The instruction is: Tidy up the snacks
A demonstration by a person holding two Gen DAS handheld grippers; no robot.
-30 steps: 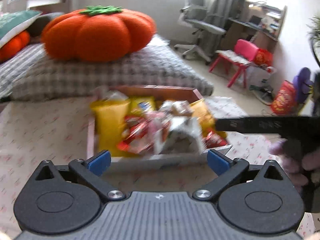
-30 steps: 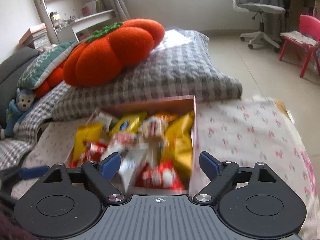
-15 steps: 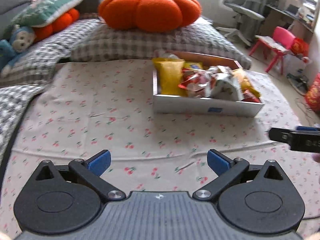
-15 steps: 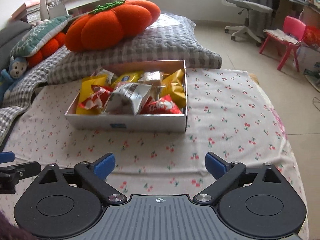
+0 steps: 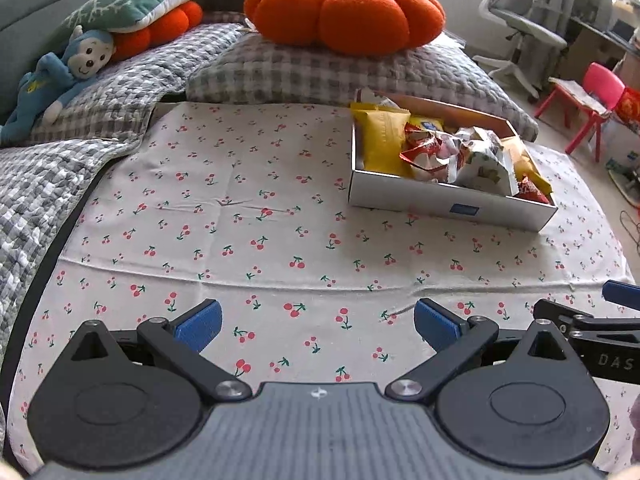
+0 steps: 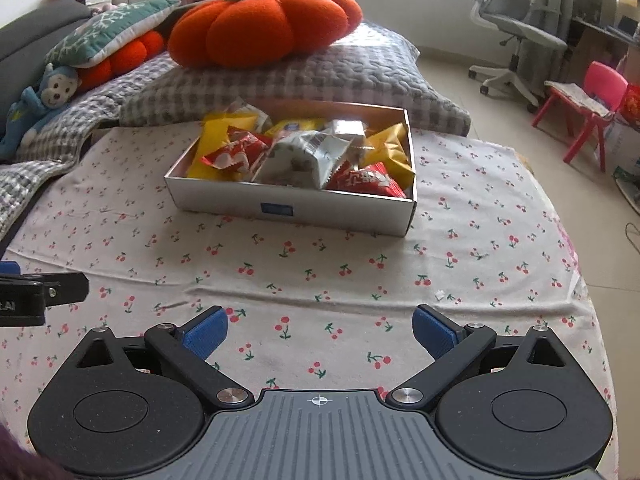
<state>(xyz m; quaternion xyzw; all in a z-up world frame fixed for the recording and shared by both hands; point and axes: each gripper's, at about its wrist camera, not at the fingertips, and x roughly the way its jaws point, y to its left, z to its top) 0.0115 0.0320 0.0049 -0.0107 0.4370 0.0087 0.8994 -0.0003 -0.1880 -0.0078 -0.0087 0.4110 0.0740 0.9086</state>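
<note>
Cherry-printed cloth [image 6: 460,248] covered nearly all of the lower frame in both of my views, stretched flat with a few creases. Behind it, across the top, lay the grey checked cushion [image 6: 340,76] with the orange pumpkin pillow [image 6: 264,20] on it. The white box [image 6: 288,208] sat on the cloth in the upper middle of my right view and in the upper right of my left view, well apart from both claws. Inside it the snacks [image 6: 304,152] were piled loosely: a yellow bag [image 5: 382,142] at its left end, red wrappers, a silver-white packet on top.

Nothing lay loose on the cloth, so I judged the sorting either done or about to restart from the box. If I had to go back in, I would have approached from the near wall, come down over one packet at the top of the pile, and closed on its crimped edge rather than its puffed middle, so the others stayed put.

My right claw [image 6: 320,330] had just been opening and stood about as wide as it went, nothing between its blue pads. My left claw [image 5: 318,322] also gaped wide and empty, hanging over bare cloth and touching nothing.
</note>
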